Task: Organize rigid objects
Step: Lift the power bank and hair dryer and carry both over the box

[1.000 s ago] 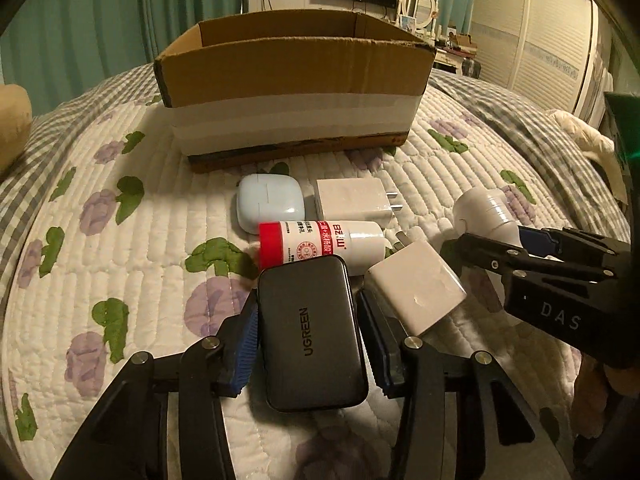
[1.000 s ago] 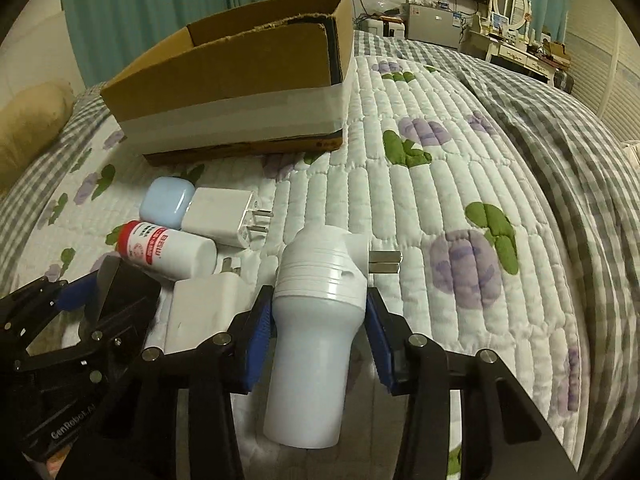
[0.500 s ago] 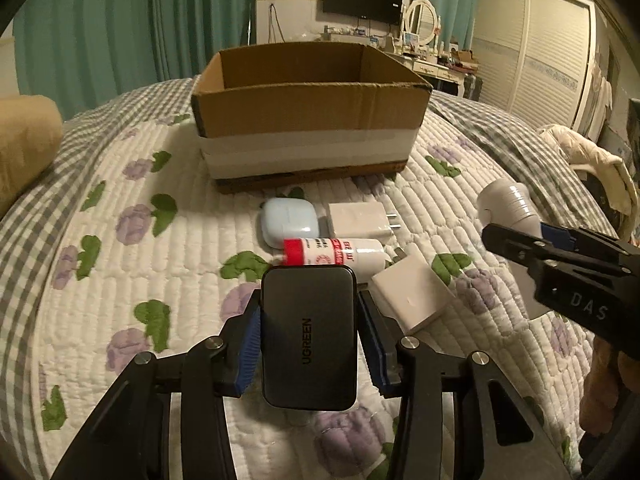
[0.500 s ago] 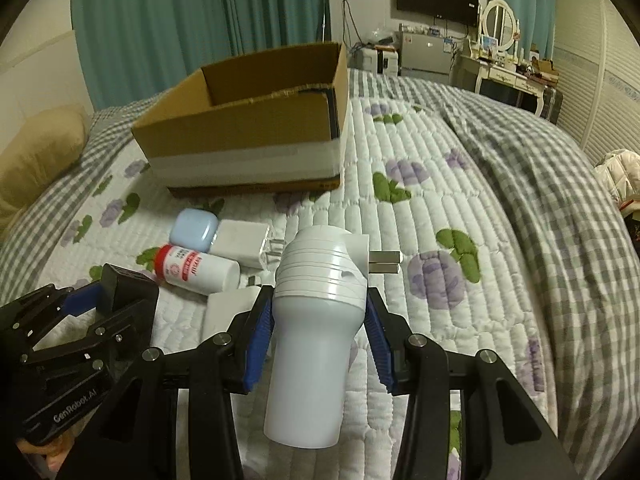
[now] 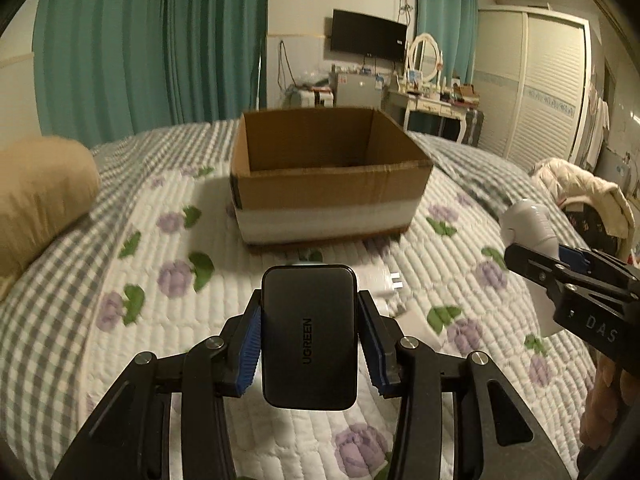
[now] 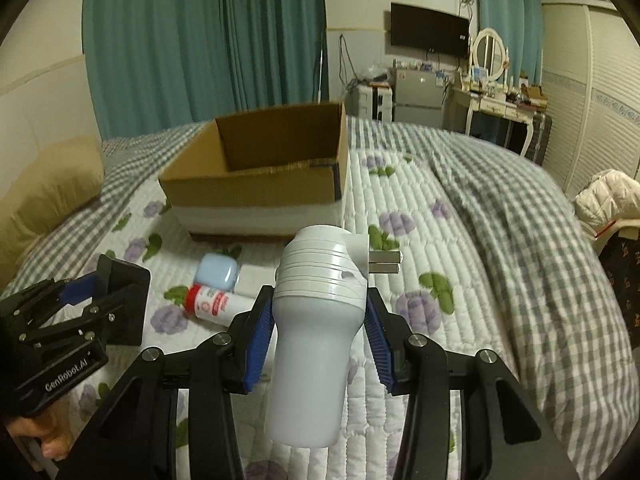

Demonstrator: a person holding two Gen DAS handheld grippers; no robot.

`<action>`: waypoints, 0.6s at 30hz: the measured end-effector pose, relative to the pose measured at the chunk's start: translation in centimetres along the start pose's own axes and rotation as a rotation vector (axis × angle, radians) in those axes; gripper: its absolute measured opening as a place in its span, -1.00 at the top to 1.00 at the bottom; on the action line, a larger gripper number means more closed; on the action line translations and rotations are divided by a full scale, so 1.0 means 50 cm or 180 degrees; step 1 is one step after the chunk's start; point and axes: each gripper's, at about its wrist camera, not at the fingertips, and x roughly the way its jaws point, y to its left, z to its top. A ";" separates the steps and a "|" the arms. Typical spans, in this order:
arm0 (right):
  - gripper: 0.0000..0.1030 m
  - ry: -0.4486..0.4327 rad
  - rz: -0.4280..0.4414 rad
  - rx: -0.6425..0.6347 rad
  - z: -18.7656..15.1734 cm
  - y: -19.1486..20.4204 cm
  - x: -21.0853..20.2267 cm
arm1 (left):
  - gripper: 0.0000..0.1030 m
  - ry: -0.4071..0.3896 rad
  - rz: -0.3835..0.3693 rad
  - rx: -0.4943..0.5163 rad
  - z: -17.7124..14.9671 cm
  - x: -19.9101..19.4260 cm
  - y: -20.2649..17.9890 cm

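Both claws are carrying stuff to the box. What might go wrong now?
1. The white plug-in device with metal prongs is rounded and stands tall in the right gripper, so it might twist or slip.
2. The left gripper pinches only the sides of the smooth black UGREEN charger.
3. Both head for the same brown cardboard box and could bump.

Left gripper (image 5: 309,338) and right gripper (image 6: 319,330) both raised, each clamped on a load.
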 end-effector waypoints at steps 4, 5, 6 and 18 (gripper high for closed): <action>0.15 -0.0134 0.0001 0.0030 0.023 -0.001 -0.029 | 0.13 -0.0133 0.0023 0.0007 0.036 -0.024 0.008; 0.15 -0.0178 0.0000 0.0018 0.029 0.002 -0.036 | 0.14 -0.0196 0.0031 0.0009 0.047 -0.032 0.010; 0.15 -0.0243 -0.0008 -0.0008 0.037 0.006 -0.046 | 0.14 -0.0246 0.0037 0.0010 0.055 -0.038 0.011; 0.15 -0.0662 0.0008 -0.0187 0.120 0.037 -0.104 | 0.14 -0.0693 0.0022 0.0047 0.165 -0.091 0.018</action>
